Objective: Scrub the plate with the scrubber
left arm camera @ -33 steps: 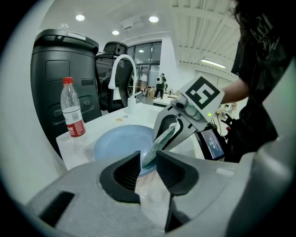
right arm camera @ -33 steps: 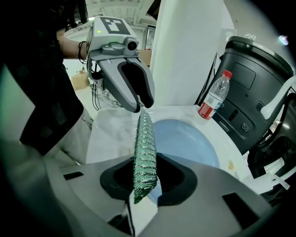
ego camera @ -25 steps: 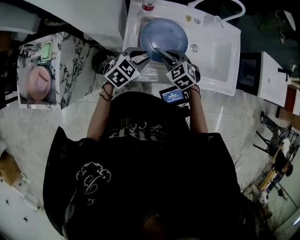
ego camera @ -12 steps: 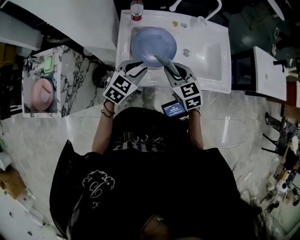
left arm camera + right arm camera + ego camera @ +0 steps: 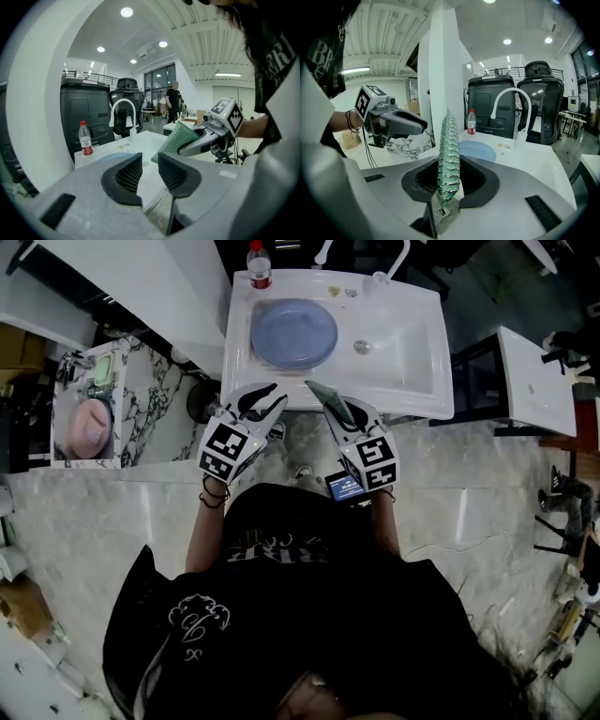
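One bottle [image 5: 260,268] by plate [image 5: 293,333] in sink [image 5: 412,343], right jaws clamping scrubber [image 5: 330,399], left jaws apart

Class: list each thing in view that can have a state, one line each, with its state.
left gripper: open, empty.
right gripper: shut on the scrubber.
plate: lying flat in the sink, untouched.
scrubber: clamped edge-on, clear of the plate.
bottle: upright, capped, at the sink's back corner.

Open-plan lab hall: freestanding white sink [image 5: 424,351], office chairs [image 5: 540,98], recessed ceiling lights [image 5: 126,12]
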`<state>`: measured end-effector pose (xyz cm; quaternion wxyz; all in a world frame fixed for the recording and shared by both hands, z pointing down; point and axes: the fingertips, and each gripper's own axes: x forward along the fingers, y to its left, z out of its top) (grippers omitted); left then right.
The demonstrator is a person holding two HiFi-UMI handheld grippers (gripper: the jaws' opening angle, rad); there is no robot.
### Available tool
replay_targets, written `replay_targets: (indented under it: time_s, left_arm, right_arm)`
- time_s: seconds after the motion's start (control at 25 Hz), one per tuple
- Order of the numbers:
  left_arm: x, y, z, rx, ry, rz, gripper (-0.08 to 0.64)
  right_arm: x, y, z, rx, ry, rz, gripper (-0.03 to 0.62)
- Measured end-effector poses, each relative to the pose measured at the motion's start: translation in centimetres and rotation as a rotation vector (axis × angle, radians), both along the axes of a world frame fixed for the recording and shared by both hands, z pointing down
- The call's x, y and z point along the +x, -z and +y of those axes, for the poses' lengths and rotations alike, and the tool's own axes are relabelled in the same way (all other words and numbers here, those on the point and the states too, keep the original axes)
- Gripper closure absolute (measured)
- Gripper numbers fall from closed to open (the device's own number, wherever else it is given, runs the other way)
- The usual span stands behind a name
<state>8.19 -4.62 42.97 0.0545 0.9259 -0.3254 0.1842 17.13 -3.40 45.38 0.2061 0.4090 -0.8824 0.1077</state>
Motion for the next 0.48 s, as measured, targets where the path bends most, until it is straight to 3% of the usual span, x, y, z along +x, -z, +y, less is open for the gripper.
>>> replay_targets:
  time_s: [0.16, 0.48]
  left_arm:
    - [0.4, 1.4, 2.1, -0.001, 0.026, 0.036, 0.445]
    - [1.0, 2.0, 4.3, -0.013, 0.013, 0.023, 0.445]
  right_arm:
    - [0.3, 0.6, 1.9, 0.013, -0.008, -0.056, 0.506]
    - [0.6, 0.6, 4.0, 0.01, -0.027, -0.088, 0.506]
